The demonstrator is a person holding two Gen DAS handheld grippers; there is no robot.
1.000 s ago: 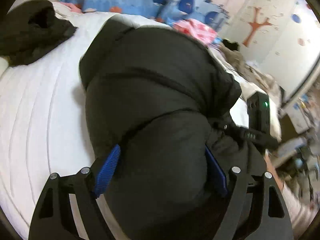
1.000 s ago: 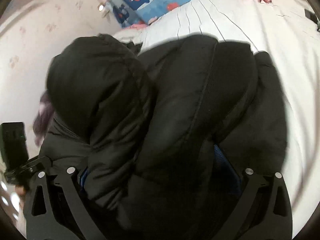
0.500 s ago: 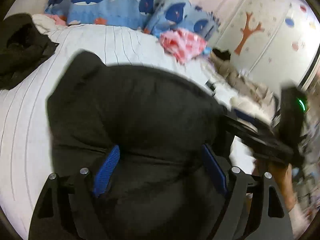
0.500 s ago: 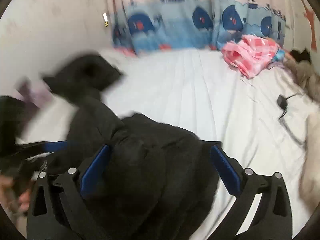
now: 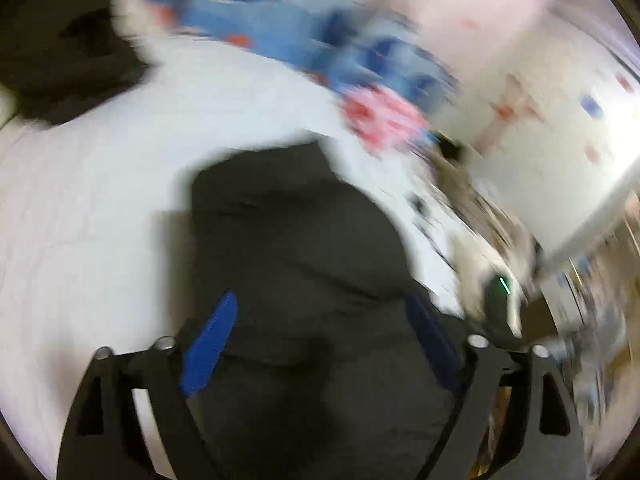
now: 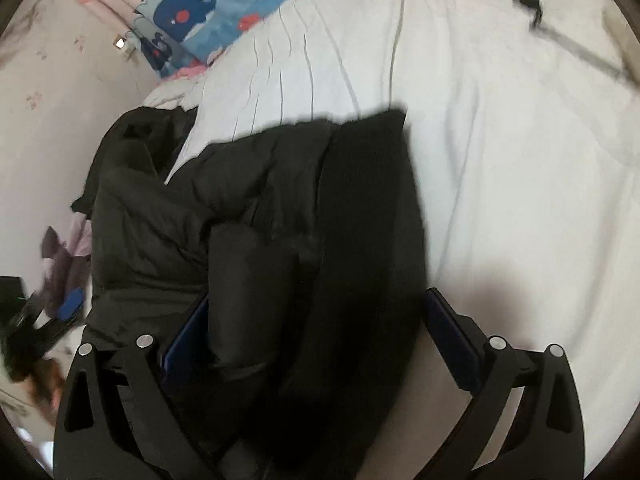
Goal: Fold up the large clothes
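A large black puffer jacket [image 5: 296,240] lies on the white bed [image 5: 100,184], bunched into a thick bundle. My left gripper [image 5: 320,312] has its jaws spread wide around the near part of the jacket. The view is blurred by motion. In the right wrist view the jacket [image 6: 312,208] runs up the middle, with its hood [image 6: 132,148] at the far left. My right gripper [image 6: 316,320] is spread wide around the thick folded part, blue pads [image 6: 188,332] on both sides.
A second dark garment [image 5: 68,52] lies at the far left of the bed. A pink checked cloth [image 5: 380,116] and blue whale-print pillows [image 6: 188,8] sit at the head. A black cable [image 6: 560,28] lies at the far right.
Both grippers have swung with the jacket. The jacket bundle has come down flatter onto the bed, and the right wrist view now looks down on it.
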